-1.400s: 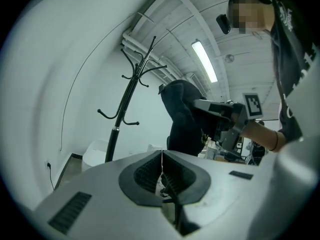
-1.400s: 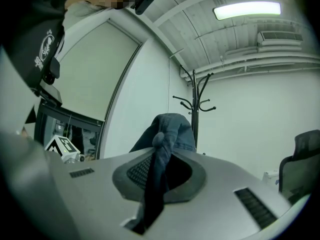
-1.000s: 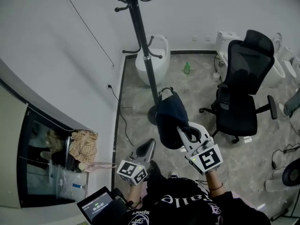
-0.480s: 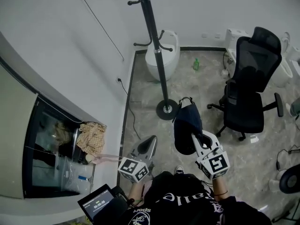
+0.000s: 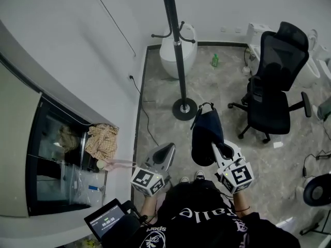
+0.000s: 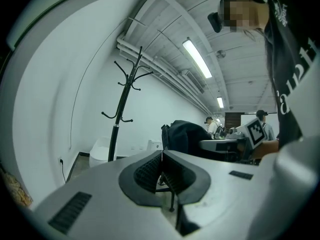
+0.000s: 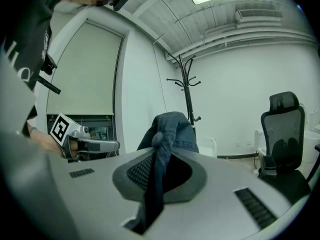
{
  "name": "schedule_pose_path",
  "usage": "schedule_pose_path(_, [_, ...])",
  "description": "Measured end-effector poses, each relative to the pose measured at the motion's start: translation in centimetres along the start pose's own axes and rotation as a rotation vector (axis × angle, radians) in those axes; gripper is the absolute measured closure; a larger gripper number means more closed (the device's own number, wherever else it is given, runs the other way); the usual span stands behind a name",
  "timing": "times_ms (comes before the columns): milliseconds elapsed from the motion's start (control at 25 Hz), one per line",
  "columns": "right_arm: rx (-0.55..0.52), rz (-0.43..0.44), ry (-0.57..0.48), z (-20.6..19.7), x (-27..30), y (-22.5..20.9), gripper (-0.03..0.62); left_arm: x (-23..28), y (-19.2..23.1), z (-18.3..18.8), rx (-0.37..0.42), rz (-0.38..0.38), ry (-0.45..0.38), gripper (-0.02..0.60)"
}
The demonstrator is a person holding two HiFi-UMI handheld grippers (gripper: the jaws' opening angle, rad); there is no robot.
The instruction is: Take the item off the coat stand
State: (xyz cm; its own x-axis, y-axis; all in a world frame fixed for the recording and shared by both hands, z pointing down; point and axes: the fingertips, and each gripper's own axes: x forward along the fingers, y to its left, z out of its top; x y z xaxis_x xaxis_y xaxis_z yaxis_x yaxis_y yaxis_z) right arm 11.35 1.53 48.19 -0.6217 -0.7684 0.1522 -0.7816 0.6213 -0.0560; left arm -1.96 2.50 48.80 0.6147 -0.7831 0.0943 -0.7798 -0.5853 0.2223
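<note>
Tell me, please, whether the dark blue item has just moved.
Yes. The dark blue item, held by the right gripper, has drawn rightward, clear of the coat stand's base.

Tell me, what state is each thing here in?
left claw: shut, empty.
right claw: shut on the dark bag.
dark bag: off the stand, held by the right claw.
coat stand: upright, visible hooks bare.
office chair: upright, unoccupied.

**Black top, grey handheld grippers**

The person wears a black top [image 5: 199, 218] with large white lettering on it. The left gripper [image 5: 166, 150] and right gripper [image 5: 216, 149] each have a pale grey shell, dark ribbed pads on the fingers [image 6: 149, 172], and a cube [image 5: 147, 182] of black-and-white square markers.
</note>
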Motion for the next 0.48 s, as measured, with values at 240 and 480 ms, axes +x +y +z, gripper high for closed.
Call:
schedule_pose_path(240, [0.021, -0.009, -0.004, -1.1, -0.5, 3.2, 0.56, -3.1, -0.1, -1.2, -0.002, -0.019, 0.013, 0.577])
schedule_pose_path(480, [0.03, -0.019, 0.015, -2.4, -1.4, 5.3, 0.56, -4.7, -0.4, -2.3, -0.015, -0.042, 0.018, 0.577])
